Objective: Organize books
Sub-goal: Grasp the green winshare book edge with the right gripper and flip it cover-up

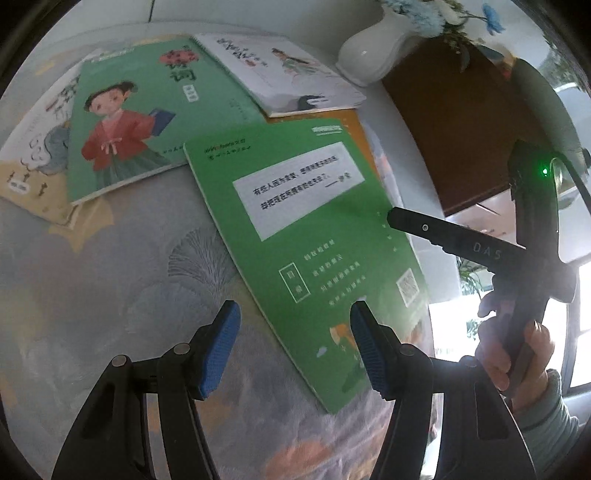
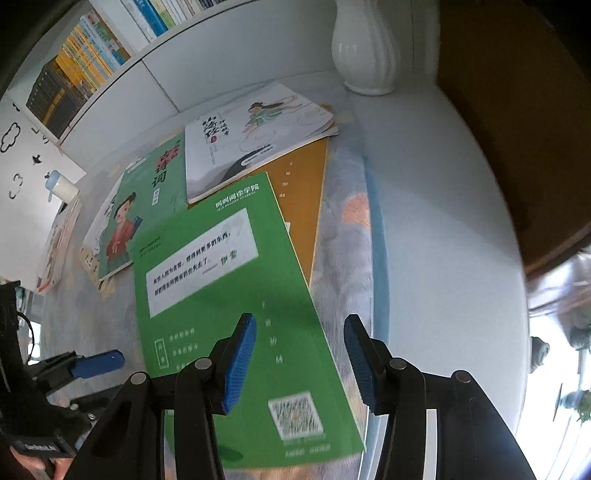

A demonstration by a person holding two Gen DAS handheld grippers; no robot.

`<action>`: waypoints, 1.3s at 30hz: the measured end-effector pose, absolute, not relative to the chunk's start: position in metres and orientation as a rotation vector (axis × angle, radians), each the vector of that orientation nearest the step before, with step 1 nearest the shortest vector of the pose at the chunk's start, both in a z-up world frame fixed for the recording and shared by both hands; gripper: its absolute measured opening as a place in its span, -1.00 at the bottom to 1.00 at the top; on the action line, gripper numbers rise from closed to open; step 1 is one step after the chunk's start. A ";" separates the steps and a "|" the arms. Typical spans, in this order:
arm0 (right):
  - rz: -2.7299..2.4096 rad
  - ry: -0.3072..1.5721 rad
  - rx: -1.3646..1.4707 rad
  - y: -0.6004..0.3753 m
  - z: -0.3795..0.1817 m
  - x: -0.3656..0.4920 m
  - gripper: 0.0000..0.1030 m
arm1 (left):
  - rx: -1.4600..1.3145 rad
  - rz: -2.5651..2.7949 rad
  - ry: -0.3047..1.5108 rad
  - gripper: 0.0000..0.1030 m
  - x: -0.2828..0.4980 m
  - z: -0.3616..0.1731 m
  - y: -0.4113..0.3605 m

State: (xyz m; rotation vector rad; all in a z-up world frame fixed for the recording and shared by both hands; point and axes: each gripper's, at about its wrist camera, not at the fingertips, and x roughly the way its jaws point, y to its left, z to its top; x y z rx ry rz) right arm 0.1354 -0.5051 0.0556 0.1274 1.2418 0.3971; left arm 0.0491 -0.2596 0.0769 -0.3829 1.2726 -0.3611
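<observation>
Left gripper (image 1: 295,347) is hovering low over the patterned tablecloth (image 1: 110,266), fingers spread wide and holding nothing; its right blue pad (image 1: 365,347) is lying over the near corner of the green back-cover book (image 1: 314,236), though whether it touches is unclear.

Right gripper (image 2: 299,358) is also standing wide apart and empty, its left pad (image 2: 240,362) hanging over the same green back-cover book (image 2: 229,295), its right pad (image 2: 360,362) out past the book's right edge above the cloth. In the left wrist view the right gripper (image 1: 391,218) is coming in from the right, one dark finger tip reaching the green book's right edge; the person's hand (image 1: 513,347) is gripping its handle.

Books are lying scattered flat on the table:
- Green back-cover book nearest, angled, white text panel up, partly covering an orange book (image 2: 303,206).
- White illustrated book (image 2: 255,136) farther off, resting on the orange book's far end.
- Green book with a girl in red (image 1: 147,114) to the left, sitting on top of a pale book (image 1: 33,155).

White vase (image 2: 364,48) is standing at the far edge, holding blue flowers (image 1: 443,14). A shelf of upright books (image 2: 85,48) is running along the far left wall.
</observation>
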 end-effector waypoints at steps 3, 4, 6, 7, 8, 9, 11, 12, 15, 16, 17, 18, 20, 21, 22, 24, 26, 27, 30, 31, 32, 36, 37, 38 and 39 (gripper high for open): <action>0.438 1.282 0.131 -0.502 0.044 0.146 -0.07 | -0.427 -0.362 1.278 0.15 0.052 0.070 -0.259; 0.452 1.281 0.134 -0.502 0.043 0.147 -0.05 | -0.433 -0.359 1.282 0.15 0.053 0.068 -0.259; 0.493 1.283 0.131 -0.502 0.042 0.148 0.05 | -0.449 -0.356 1.288 0.15 0.054 0.064 -0.258; 0.520 1.284 0.122 -0.501 0.042 0.147 0.06 | -0.460 -0.356 1.286 0.15 0.055 0.063 -0.257; 0.535 1.284 0.116 -0.501 0.042 0.147 0.08 | -0.472 -0.358 1.283 0.15 0.055 0.062 -0.255; 0.550 1.285 0.108 -0.501 0.041 0.146 0.08 | -0.485 -0.358 1.283 0.15 0.056 0.062 -0.254; 0.565 1.289 0.103 -0.501 0.041 0.144 0.08 | -0.502 -0.362 1.283 0.15 0.058 0.061 -0.253; 0.573 1.292 0.100 -0.500 0.041 0.144 0.10 | -0.506 -0.362 1.284 0.15 0.060 0.060 -0.253; 0.625 1.310 0.129 -0.499 0.040 0.140 0.12 | -0.501 -0.365 1.286 0.15 0.061 0.061 -0.254; 0.636 1.314 0.128 -0.497 0.040 0.138 0.12 | -0.502 -0.367 1.285 0.15 0.061 0.061 -0.254; 0.637 1.310 0.120 -0.496 0.040 0.135 0.12 | -0.506 -0.367 1.283 0.15 0.062 0.060 -0.253; 0.636 1.305 0.112 -0.496 0.040 0.132 0.12 | -0.514 -0.366 1.279 0.15 0.062 0.060 -0.252; 0.635 1.311 0.117 -0.496 0.041 0.127 0.12 | -0.529 -0.361 1.272 0.15 0.061 0.059 -0.250; 0.641 1.319 0.129 -0.497 0.041 0.122 0.12 | -0.535 -0.356 1.268 0.15 0.060 0.060 -0.247; 0.647 1.326 0.134 -0.497 0.041 0.119 0.12 | -0.538 -0.350 1.265 0.15 0.060 0.060 -0.246; 0.676 1.339 0.137 -0.498 0.041 0.108 0.11 | -0.537 -0.334 1.256 0.14 0.061 0.061 -0.243; 0.731 1.338 0.141 -0.497 0.040 0.094 0.07 | -0.534 -0.305 1.240 0.15 0.063 0.062 -0.240; 0.748 1.346 0.130 -0.495 0.039 0.086 0.04 | -0.538 -0.290 1.229 0.15 0.065 0.063 -0.239; 0.744 1.336 0.091 -0.492 0.040 0.069 0.01 | -0.514 -0.244 1.200 0.15 0.073 0.066 -0.238; 0.735 1.333 0.079 -0.490 0.040 0.066 0.01 | -0.489 -0.226 1.192 0.15 0.075 0.066 -0.239; 0.723 1.328 0.061 -0.487 0.039 0.064 0.01 | -0.454 -0.212 1.190 0.15 0.078 0.066 -0.240; 0.677 1.308 -0.015 -0.476 0.041 0.057 0.01 | -0.369 -0.253 1.219 0.15 0.082 0.065 -0.248; 0.681 1.305 -0.011 -0.477 0.040 0.057 0.01 | -0.360 -0.263 1.222 0.15 0.080 0.065 -0.248; 0.692 1.305 0.009 -0.478 0.040 0.057 0.01 | -0.360 -0.277 1.224 0.16 0.078 0.065 -0.248; 0.712 1.312 0.054 -0.480 0.039 0.059 -0.01 | -0.355 -0.268 1.221 0.15 0.075 0.064 -0.246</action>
